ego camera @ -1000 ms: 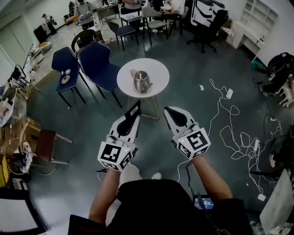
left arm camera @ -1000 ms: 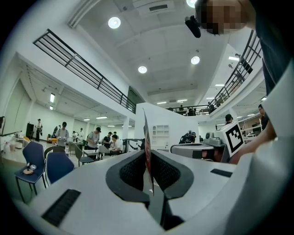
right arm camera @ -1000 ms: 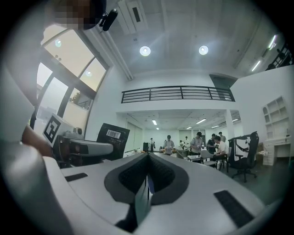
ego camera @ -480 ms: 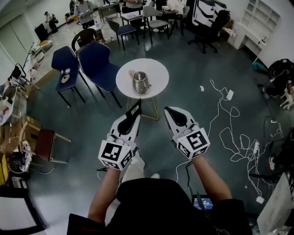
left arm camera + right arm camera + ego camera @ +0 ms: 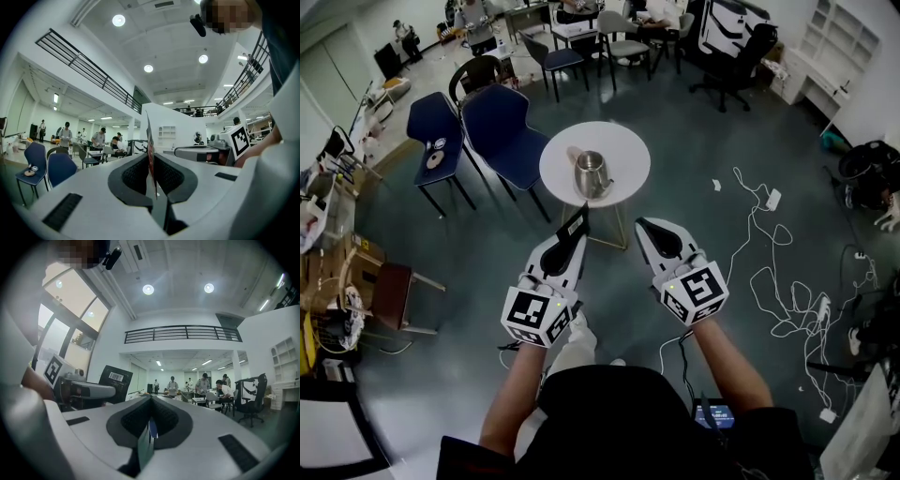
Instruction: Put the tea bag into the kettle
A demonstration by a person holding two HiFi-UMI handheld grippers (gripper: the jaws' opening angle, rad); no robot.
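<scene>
A steel kettle (image 5: pixel 592 173) with its top open stands on a small round white table (image 5: pixel 623 150) ahead of me in the head view. My left gripper (image 5: pixel 573 242) is shut on a flat dark tea bag packet (image 5: pixel 576 225) that sticks up past the jaw tips. The left gripper view shows the tea bag packet (image 5: pixel 150 150) edge-on, pinched in the left gripper (image 5: pixel 153 185). My right gripper (image 5: pixel 649 228) is held beside it at the same height, short of the table. In its own view the right gripper (image 5: pixel 150 420) is shut with nothing in it.
Two blue chairs (image 5: pixel 502 131) stand left of the table. White cables (image 5: pixel 769 272) sprawl over the floor at right. A brown chair (image 5: pixel 394 295) and clutter line the left edge. Desks, a black office chair (image 5: pixel 731 56) and people are at the back.
The view has drifted slightly, so the table and kettle sit a touch further right. Both grippers keep the same pose and grip.
</scene>
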